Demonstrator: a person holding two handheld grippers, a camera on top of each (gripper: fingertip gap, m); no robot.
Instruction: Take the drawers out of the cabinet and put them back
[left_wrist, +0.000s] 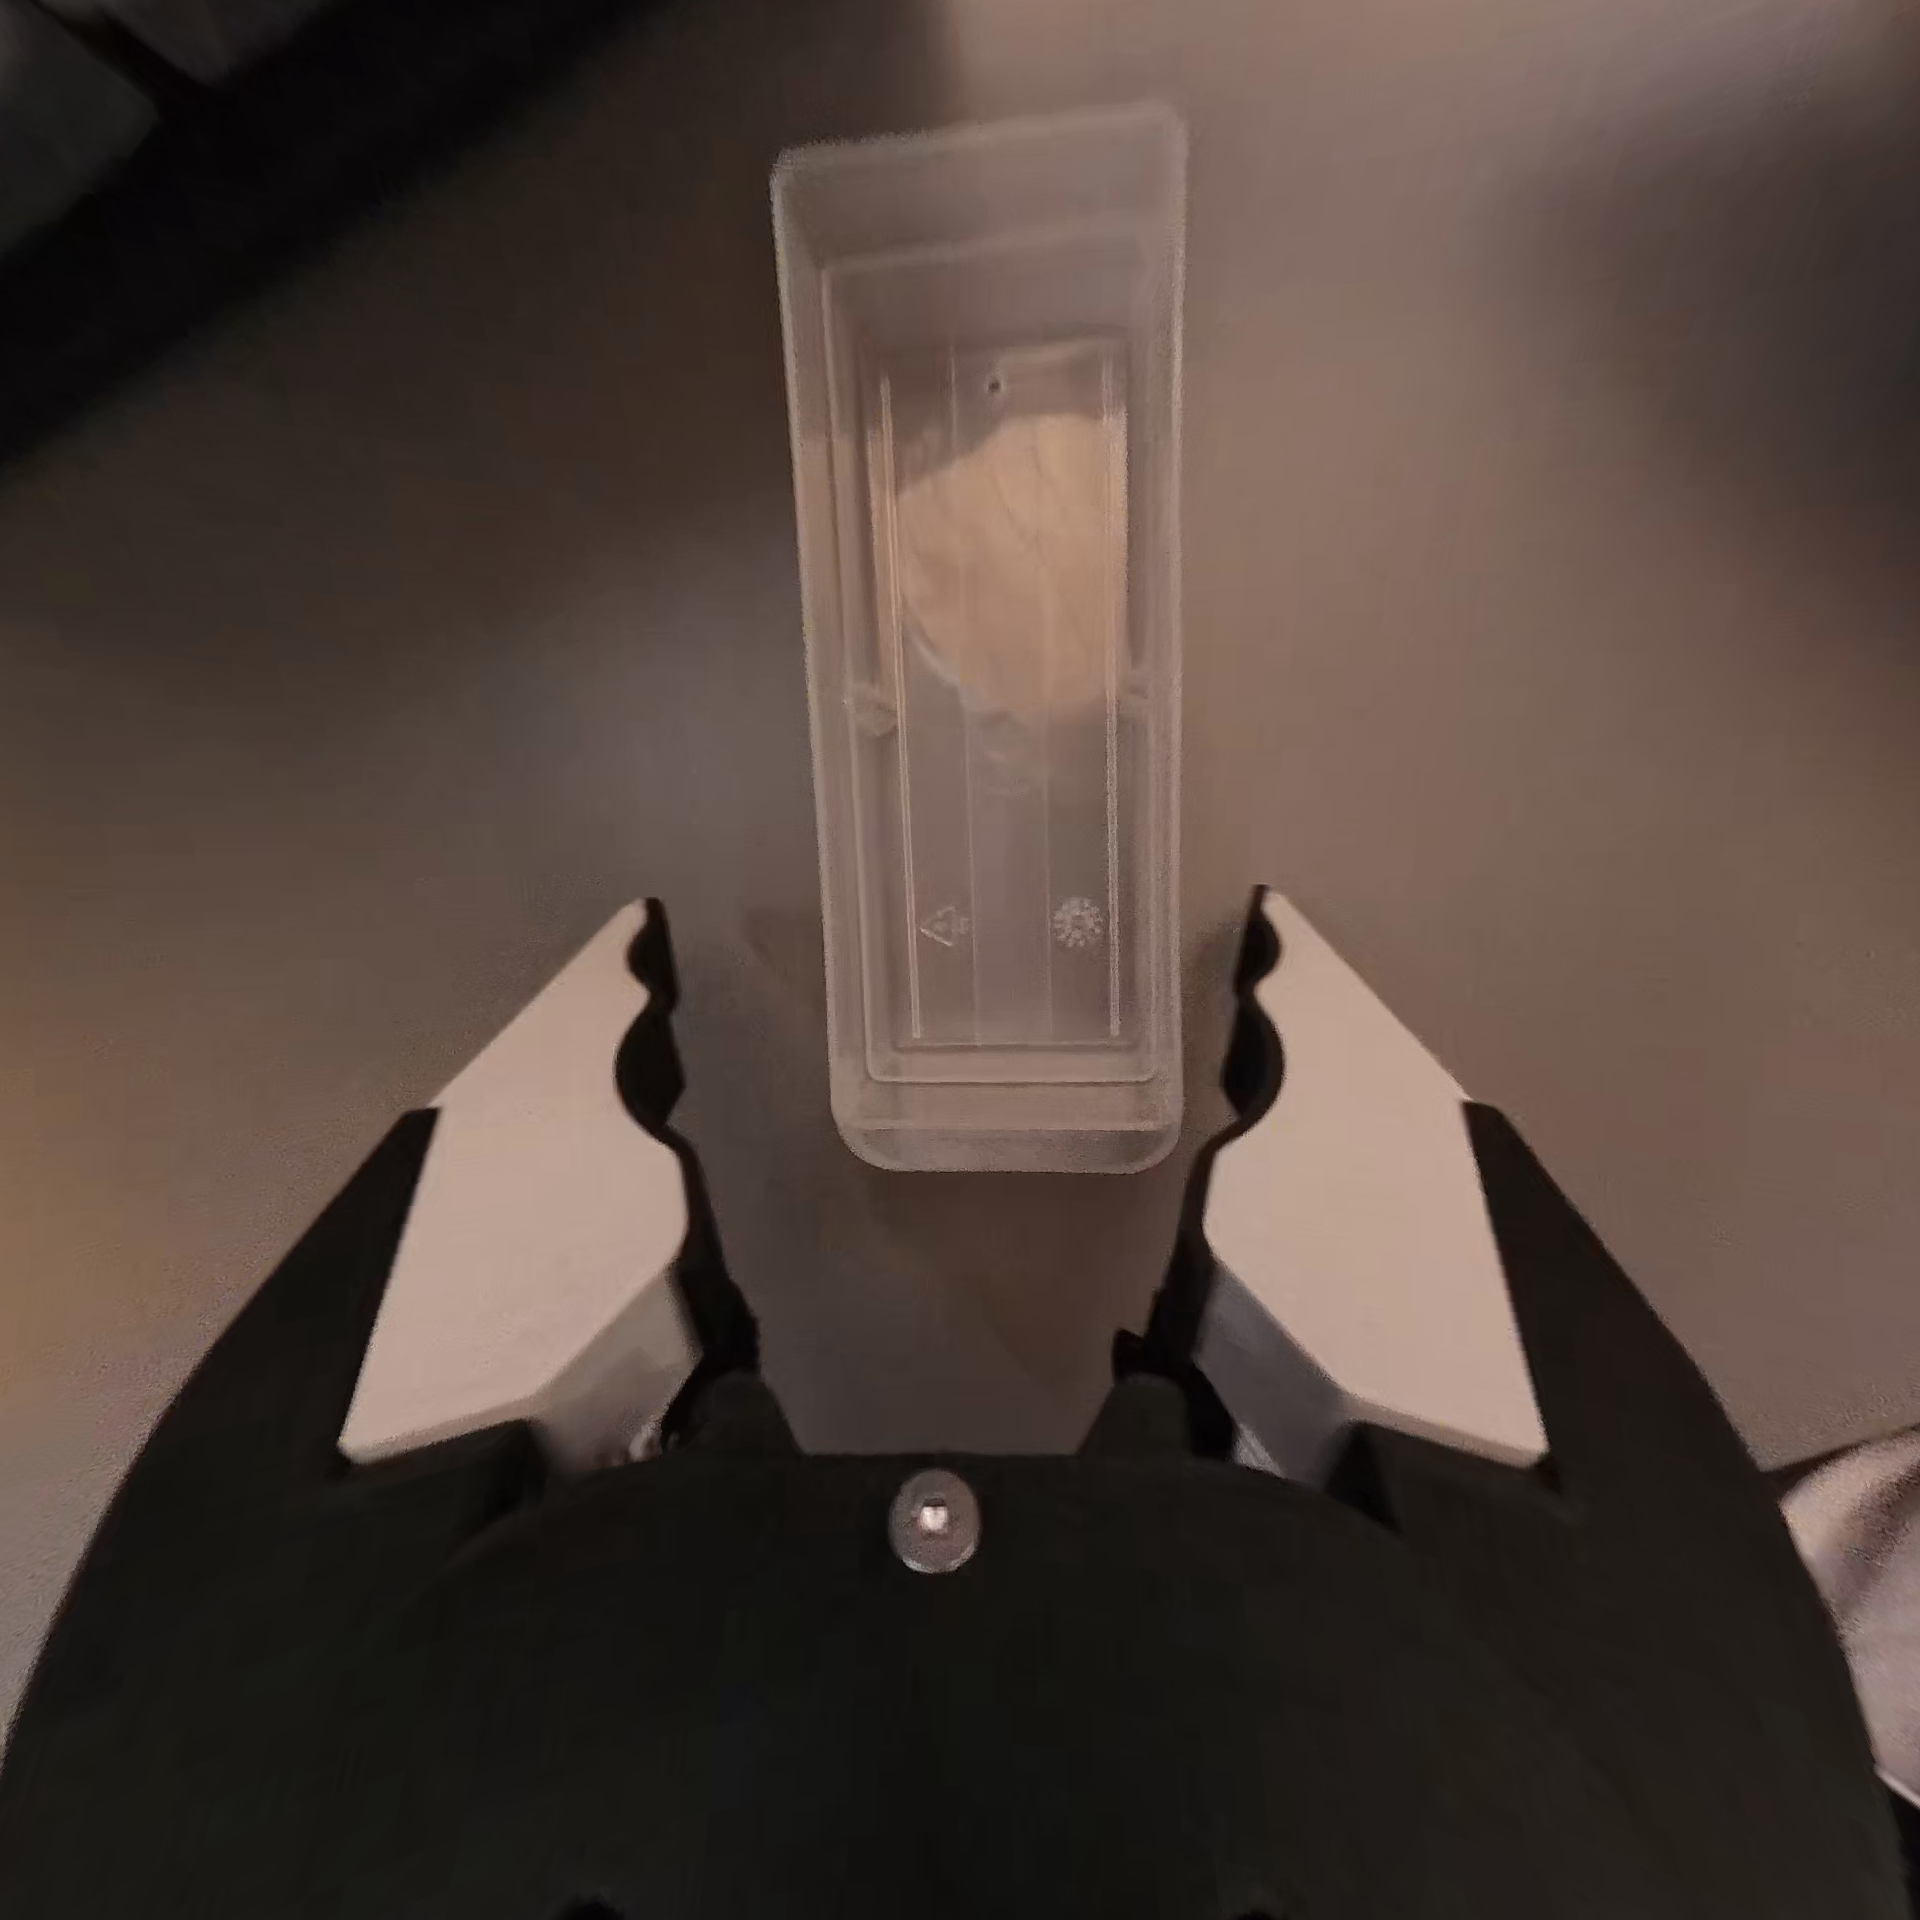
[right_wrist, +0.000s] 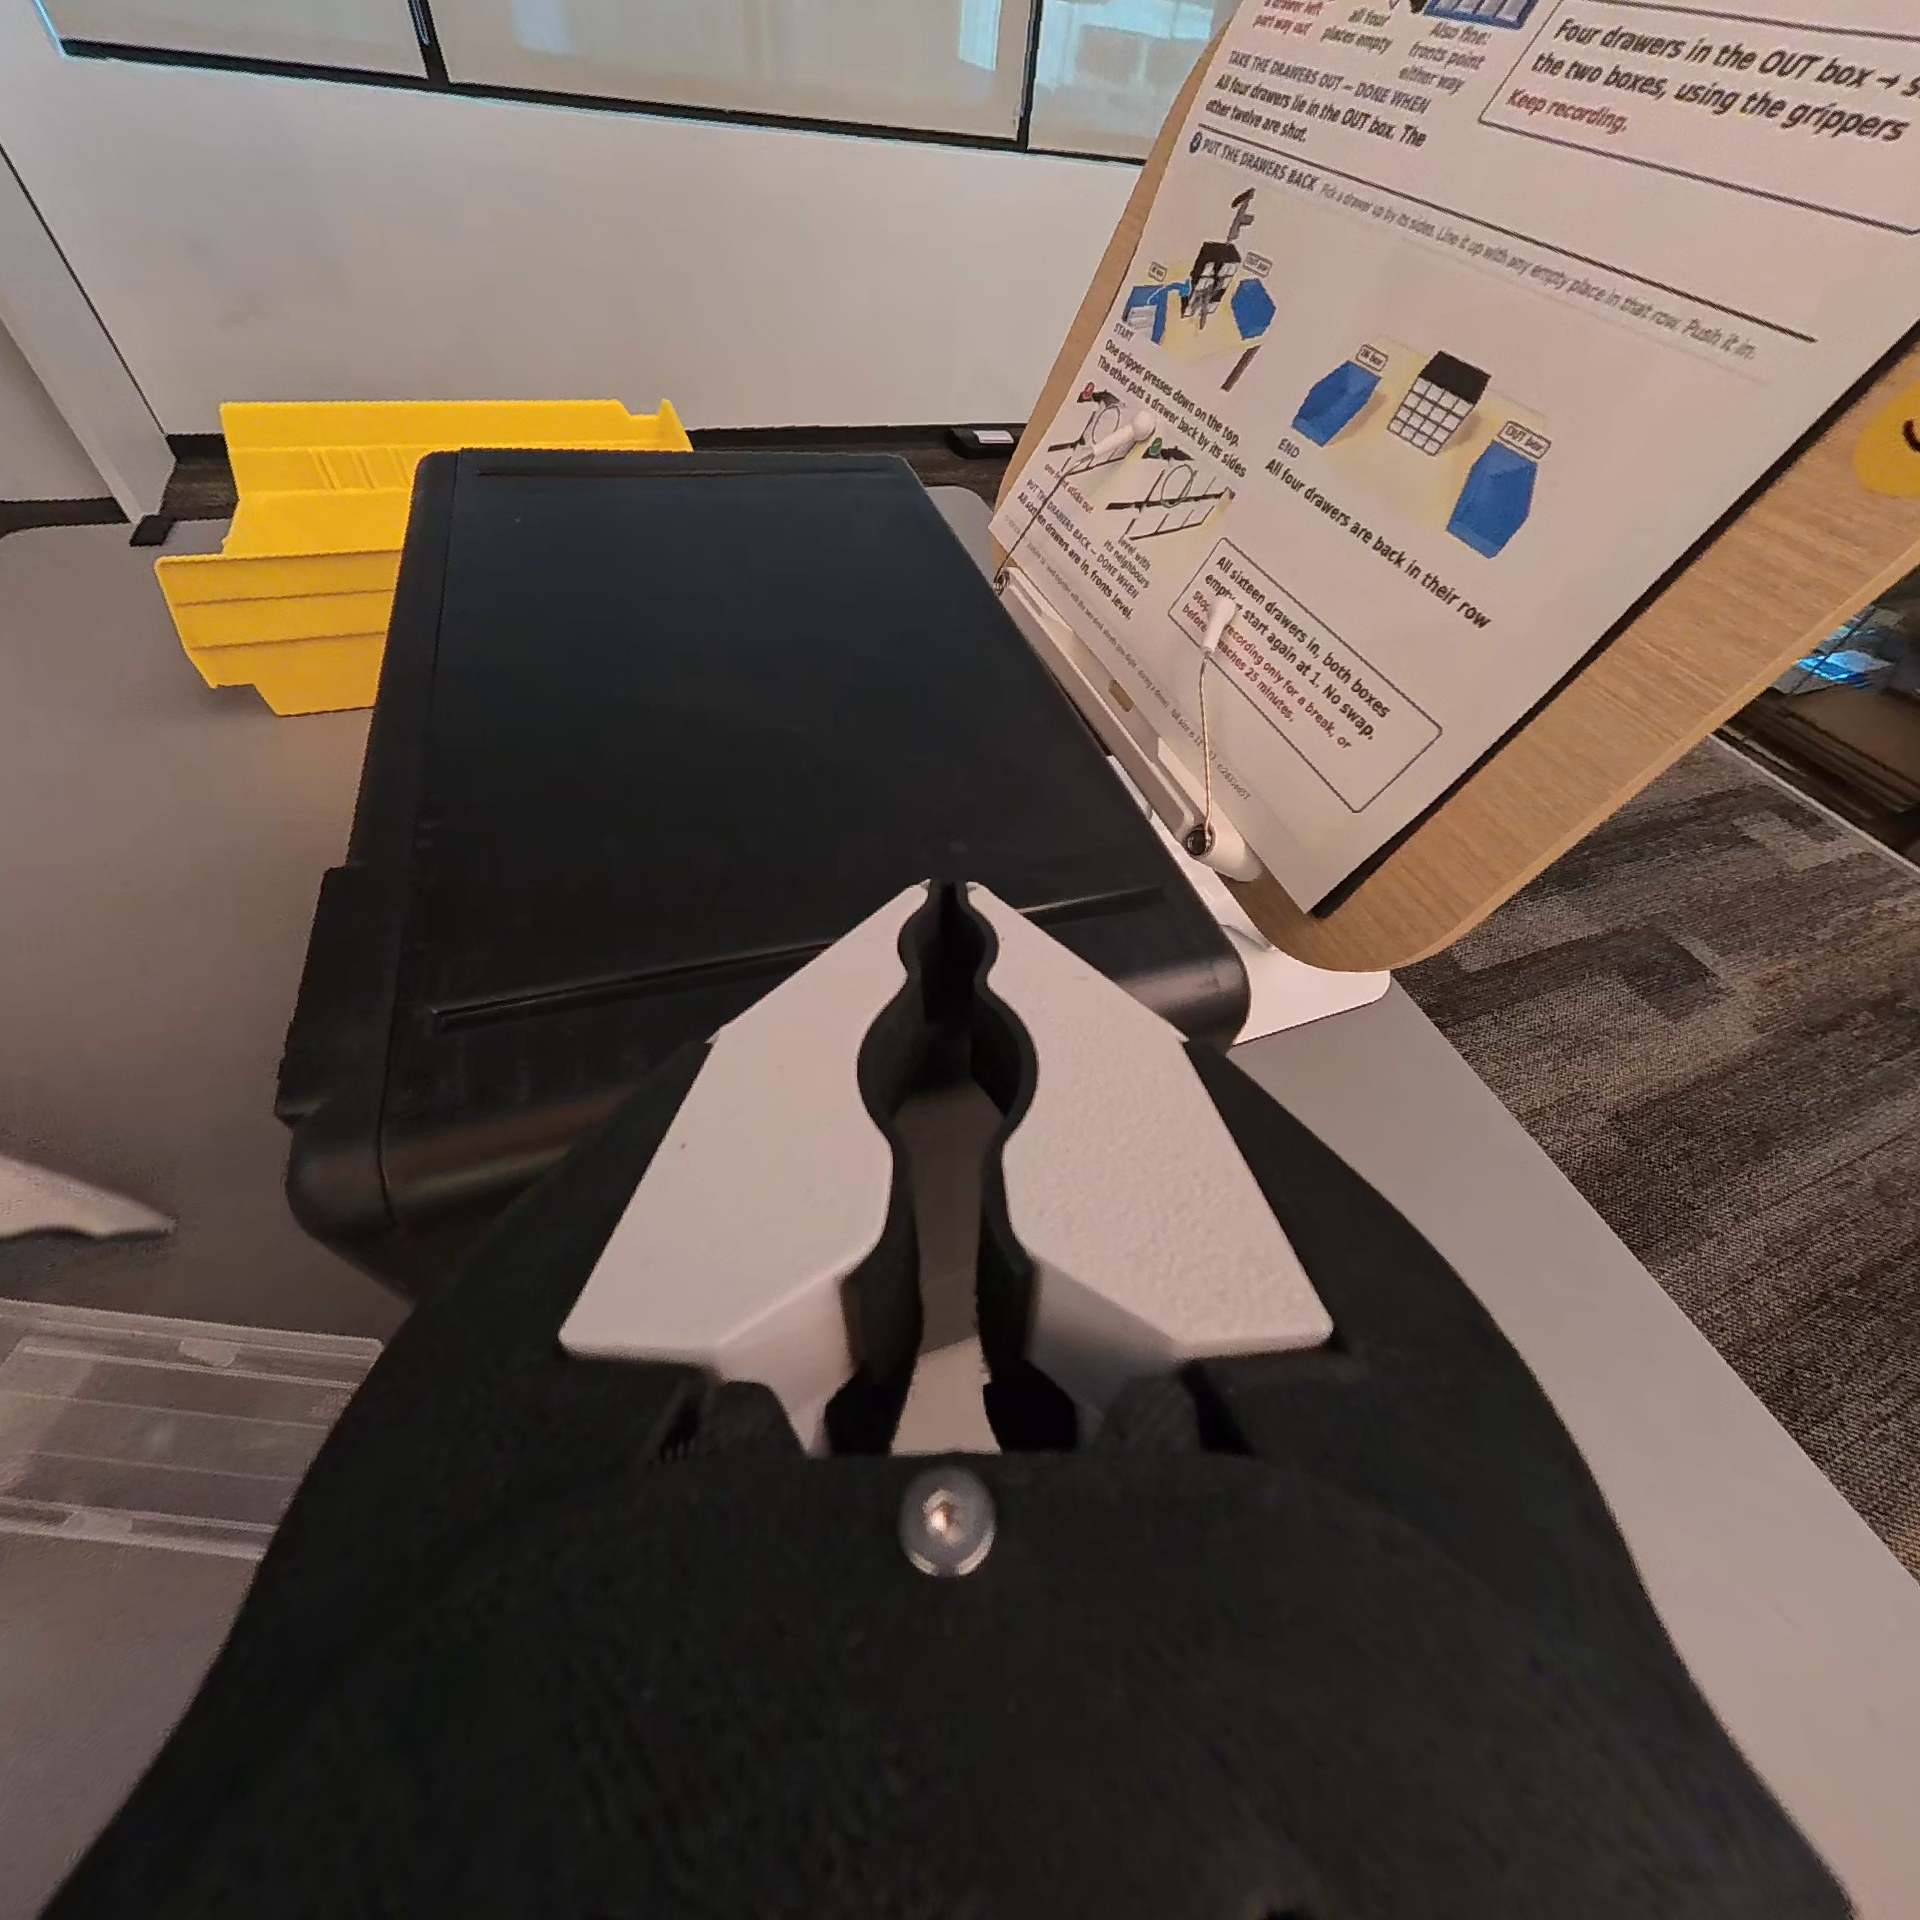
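In the left wrist view a clear plastic drawer (left_wrist: 997, 665) lies lengthwise on the grey table (left_wrist: 416, 675), open side up, with a pale tan patch showing through its bottom. My left gripper (left_wrist: 956, 904) is open, its fingertips either side of the drawer's near end and not touching it. In the right wrist view my right gripper (right_wrist: 945, 894) is shut and empty, its tips at or just above the top of the black cabinet (right_wrist: 727, 675). The cabinet's drawer front is hidden from this view. Another clear drawer (right_wrist: 156, 1434) lies at the lower left.
A yellow bin (right_wrist: 312, 582) stands behind the cabinet at the left. A wooden board with an instruction sheet (right_wrist: 1455, 416) leans on a white stand right of the cabinet. The table's right edge (right_wrist: 1621, 1247) borders grey carpet. About 35 cm separates my left fingertips from my right.
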